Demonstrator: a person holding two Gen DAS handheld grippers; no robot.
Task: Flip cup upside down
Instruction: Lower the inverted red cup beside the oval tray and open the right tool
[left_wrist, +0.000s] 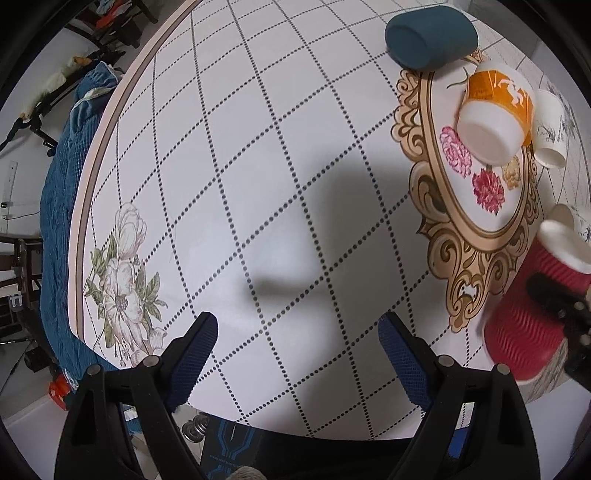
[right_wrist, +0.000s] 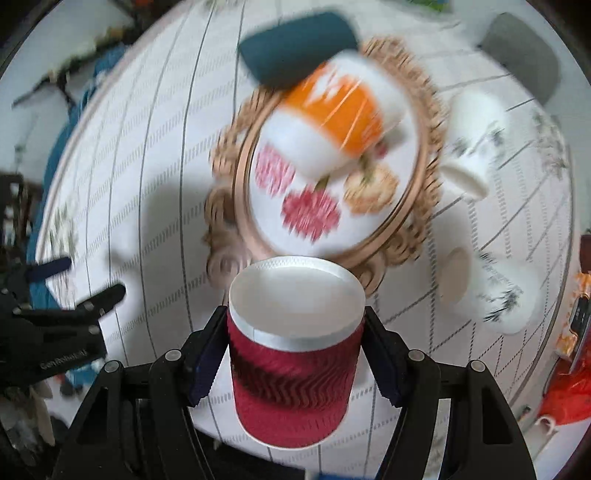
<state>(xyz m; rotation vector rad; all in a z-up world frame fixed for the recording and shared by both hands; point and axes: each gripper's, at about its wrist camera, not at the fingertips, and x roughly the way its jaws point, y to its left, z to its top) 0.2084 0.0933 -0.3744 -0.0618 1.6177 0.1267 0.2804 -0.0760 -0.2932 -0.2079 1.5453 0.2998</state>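
A red ribbed paper cup (right_wrist: 293, 373) sits between the fingers of my right gripper (right_wrist: 295, 354), its white flat base turned up and toward the camera, above the table near its front edge. The jaws are shut on its sides. The same cup (left_wrist: 532, 317) shows at the right edge of the left wrist view, with the right gripper's black finger across it. My left gripper (left_wrist: 297, 354) is open and empty over the tiled tablecloth. The right wrist view is blurred by motion.
An orange and white cup (left_wrist: 495, 114) lies on its side on the ornate floral mat (left_wrist: 436, 236). A dark teal cup (left_wrist: 430, 35) lies beyond it. Two white printed cups (right_wrist: 469, 144) (right_wrist: 491, 291) lie to the right. A grey object (right_wrist: 521, 55) sits far right.
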